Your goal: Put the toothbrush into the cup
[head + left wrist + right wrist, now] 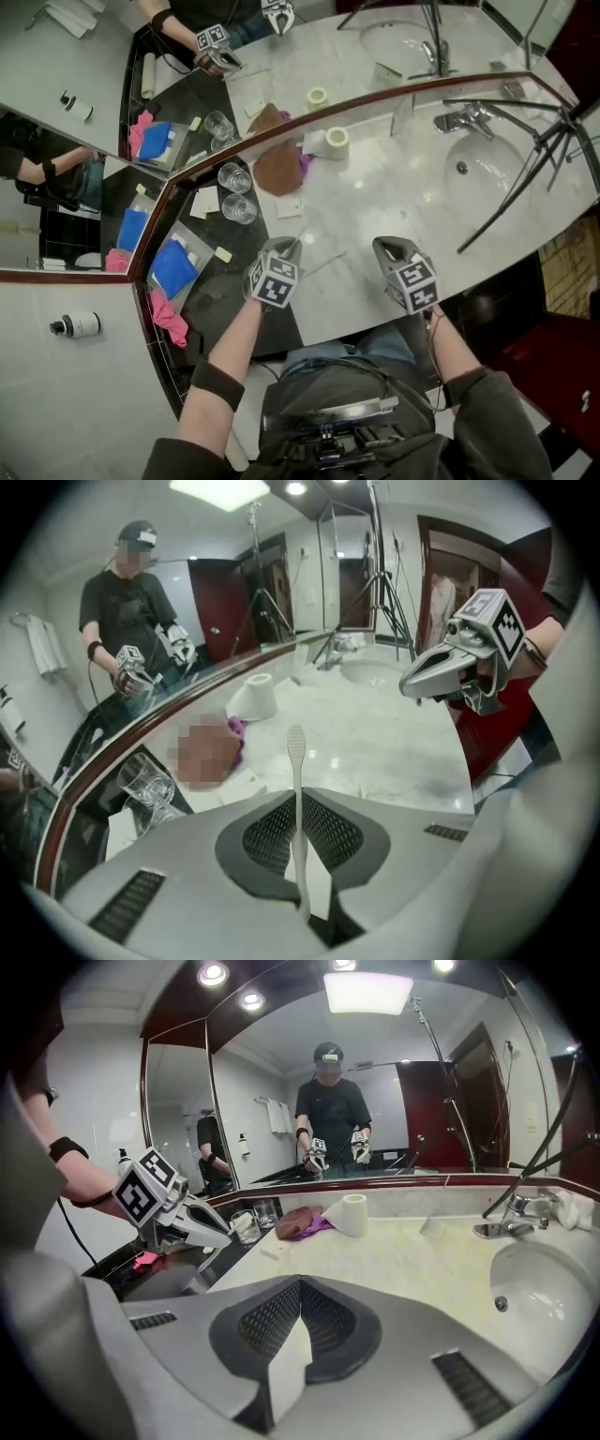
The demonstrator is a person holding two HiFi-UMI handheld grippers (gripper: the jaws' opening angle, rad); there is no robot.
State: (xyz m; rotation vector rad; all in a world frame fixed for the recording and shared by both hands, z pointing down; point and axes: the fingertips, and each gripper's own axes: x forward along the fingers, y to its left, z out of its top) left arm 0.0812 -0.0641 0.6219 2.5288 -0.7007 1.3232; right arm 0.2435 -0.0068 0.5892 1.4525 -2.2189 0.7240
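One white toothbrush (pixel 297 803) is clamped in the left gripper (pixel 285 247), off the counter (pixel 375 197), near the nearer glass cup (pixel 239 208). The right gripper (pixel 382 247), farther from that cup, is closed and empty. This looks like the transport step; next the brush likely needs aligning over the cup's mouth, then lowering.

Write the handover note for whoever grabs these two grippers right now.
Left gripper: fingers shut on the white toothbrush, held in the air over the counter, brush head pointing away.
Right gripper: shut, empty, held in the air.
Cups: two glass cups stand side by side at the mirror, ahead and left of the left gripper.
Done: toothbrush picked up.
Left: carry it to a cup and drop it in.
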